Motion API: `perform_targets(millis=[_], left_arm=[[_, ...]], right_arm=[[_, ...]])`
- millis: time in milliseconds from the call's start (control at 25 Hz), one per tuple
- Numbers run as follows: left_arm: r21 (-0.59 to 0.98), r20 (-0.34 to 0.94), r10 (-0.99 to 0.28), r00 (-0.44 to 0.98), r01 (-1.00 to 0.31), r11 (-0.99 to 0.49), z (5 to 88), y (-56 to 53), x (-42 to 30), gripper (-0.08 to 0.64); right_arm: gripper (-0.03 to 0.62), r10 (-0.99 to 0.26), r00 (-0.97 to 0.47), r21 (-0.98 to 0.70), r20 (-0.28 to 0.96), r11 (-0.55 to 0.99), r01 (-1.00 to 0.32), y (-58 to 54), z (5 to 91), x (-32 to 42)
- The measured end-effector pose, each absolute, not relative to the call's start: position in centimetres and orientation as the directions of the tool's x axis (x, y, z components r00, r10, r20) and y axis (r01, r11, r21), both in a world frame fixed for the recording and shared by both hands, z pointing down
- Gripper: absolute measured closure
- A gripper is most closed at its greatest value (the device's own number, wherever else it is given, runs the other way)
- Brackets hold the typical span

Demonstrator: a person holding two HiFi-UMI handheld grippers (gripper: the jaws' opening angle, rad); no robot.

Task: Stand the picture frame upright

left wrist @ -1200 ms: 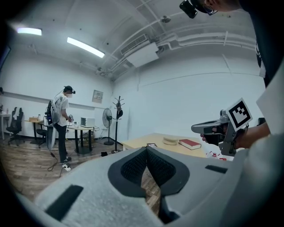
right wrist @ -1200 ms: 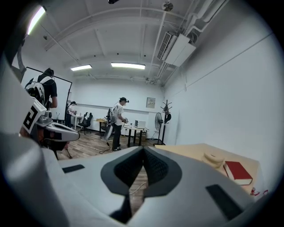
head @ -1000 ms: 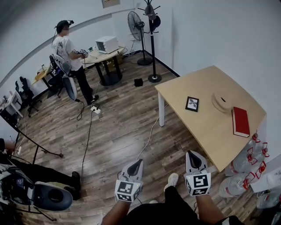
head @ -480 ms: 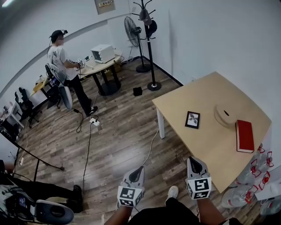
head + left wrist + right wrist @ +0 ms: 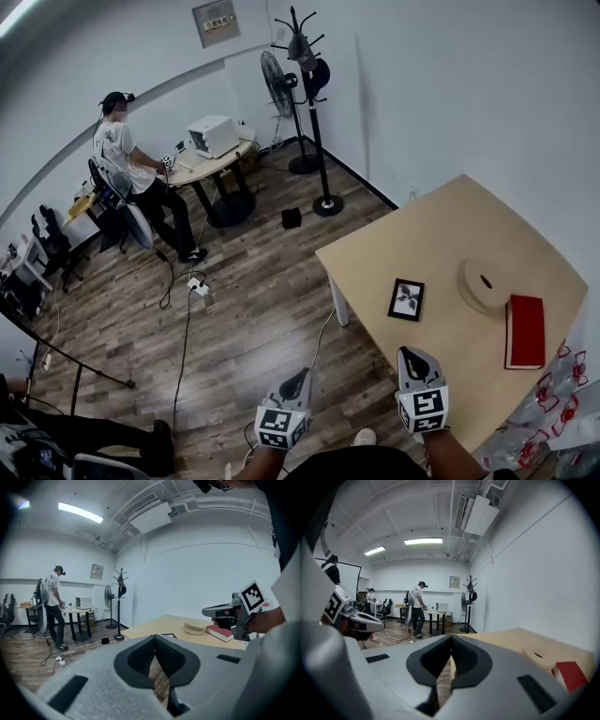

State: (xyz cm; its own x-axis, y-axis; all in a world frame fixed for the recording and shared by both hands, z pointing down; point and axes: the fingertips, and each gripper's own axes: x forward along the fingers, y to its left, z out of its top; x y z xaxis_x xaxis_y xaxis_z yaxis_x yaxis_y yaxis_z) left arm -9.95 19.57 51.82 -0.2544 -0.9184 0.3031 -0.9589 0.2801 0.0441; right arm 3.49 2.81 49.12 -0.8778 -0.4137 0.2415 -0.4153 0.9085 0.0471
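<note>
A small black picture frame (image 5: 407,299) lies flat on the light wooden table (image 5: 375,253), near its front-left corner. In the left gripper view the frame (image 5: 168,635) shows just past the table's near edge. My left gripper (image 5: 299,374) hangs over the floor, short of the table, its jaws shut with nothing between them. My right gripper (image 5: 413,353) reaches the table's near edge, just short of the frame, shut and holding nothing. From the right gripper view the frame is hidden behind the jaws.
A round beige disc (image 5: 485,285) and a red book (image 5: 525,330) lie on the table right of the frame. Water bottles (image 5: 566,370) stand by the table's right end. A cable and power strip (image 5: 196,284) cross the floor. A person (image 5: 122,155) stands by a far desk.
The table and frame have drawn closer and lower in the head view. Both grippers stay shut; the right one now reaches the table's edge.
</note>
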Motion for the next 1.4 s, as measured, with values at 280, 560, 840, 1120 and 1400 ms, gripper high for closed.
perform_targets(millis=[280, 560, 840, 1120, 1400], left_arm=[[0.051, 0.271, -0.934, -0.233, -0.965, 0.255, 51.5, 12.4, -11.5, 0.560], [0.074, 0.264, -0.942, -0.206, -0.970, 0.233, 51.2, 8.0, -15.1, 0.560], [0.091, 0.260, -0.961, -0.098, -0.988, 0.125, 51.3, 1.4, -19.9, 0.560], [0.035, 0.255, -0.967, -0.024, -0.999, 0.034, 49.6, -6.0, -27.1, 0.560], [0.023, 0.289, -0.954, 0.077, -0.997, -0.074, 50.6, -10.9, -32.1, 0.560]], right_arm=[[0.583, -0.421, -0.883, 0.059, 0.206, 0.906, -0.418, -3.3, 48.7, 2.1], [0.583, -0.441, -0.873, 0.055, 0.210, 0.897, -0.439, -7.6, 48.8, -0.6], [0.583, -0.511, -0.835, 0.024, 0.203, 0.855, -0.518, -13.2, 48.7, -4.7], [0.583, -0.606, -0.767, 0.018, 0.210, 0.787, -0.617, -18.9, 48.4, -8.8], [0.583, -0.681, -0.693, -0.021, 0.237, 0.710, -0.704, -23.6, 49.4, -11.9]])
